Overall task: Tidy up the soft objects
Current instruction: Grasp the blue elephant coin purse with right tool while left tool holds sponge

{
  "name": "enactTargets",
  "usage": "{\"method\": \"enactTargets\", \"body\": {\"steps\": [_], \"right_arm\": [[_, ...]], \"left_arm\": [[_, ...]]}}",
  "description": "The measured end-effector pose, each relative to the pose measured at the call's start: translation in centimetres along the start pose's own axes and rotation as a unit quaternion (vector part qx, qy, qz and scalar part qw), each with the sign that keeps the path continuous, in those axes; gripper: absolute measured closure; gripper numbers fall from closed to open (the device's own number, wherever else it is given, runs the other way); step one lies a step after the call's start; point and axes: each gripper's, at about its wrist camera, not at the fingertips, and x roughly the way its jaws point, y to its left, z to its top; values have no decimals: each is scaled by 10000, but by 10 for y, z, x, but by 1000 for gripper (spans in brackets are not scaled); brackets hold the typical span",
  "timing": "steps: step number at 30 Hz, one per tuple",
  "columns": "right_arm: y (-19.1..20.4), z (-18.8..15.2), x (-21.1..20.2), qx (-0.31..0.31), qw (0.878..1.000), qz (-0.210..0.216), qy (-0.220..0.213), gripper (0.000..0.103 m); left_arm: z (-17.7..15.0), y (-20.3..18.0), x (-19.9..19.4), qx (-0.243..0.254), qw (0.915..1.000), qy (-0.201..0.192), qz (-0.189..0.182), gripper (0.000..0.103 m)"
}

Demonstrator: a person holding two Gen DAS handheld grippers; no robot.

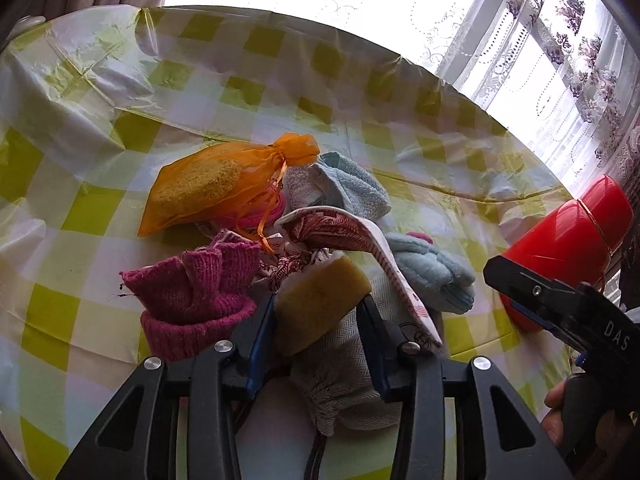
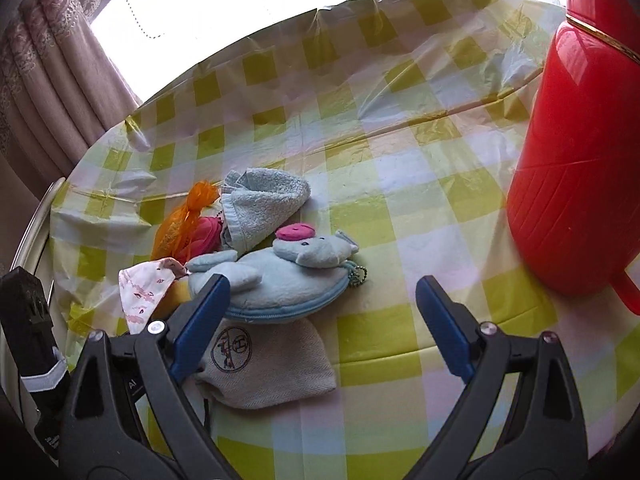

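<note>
Lime-green and white checked plastic cloth (image 2: 400, 184) covers the desk. Sheer orange organza pouch (image 1: 216, 190); magenta knitted wool glove (image 1: 192, 296); pale blue terry towel (image 2: 264, 204); light blue plush elephant purse (image 2: 280, 276) with pink cap; beige herringbone fabric bag (image 2: 272, 364); mustard-yellow sponge block (image 1: 320, 300); glossy red plastic jug (image 2: 576, 168), gold band.

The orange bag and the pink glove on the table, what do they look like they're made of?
The orange bag looks like sheer organza or a similar mesh: it is see-through, with a yellow spongy block showing inside, and a thin ribbon ties its neck. The pink glove looks like knitted wool or acrylic yarn, matte and fuzzy, with visible knit ribs along its cuff and fingers.
</note>
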Motion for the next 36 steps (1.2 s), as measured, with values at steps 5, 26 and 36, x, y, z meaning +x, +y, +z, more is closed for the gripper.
{"method": "enactTargets", "body": {"steps": [5,26,36], "right_arm": [[10,14,23,507,9981,-51,355,3],[21,11,77,-176,9950,-190,964,51],[10,6,23,-405,9991,-100,37,57]], "left_arm": [[-4,1,-1,13,10000,-73,9,66],[-23,-2,-46,-33,9974,-696,201,69],[-25,-11,-58,73,9954,-916,261,69]]}}
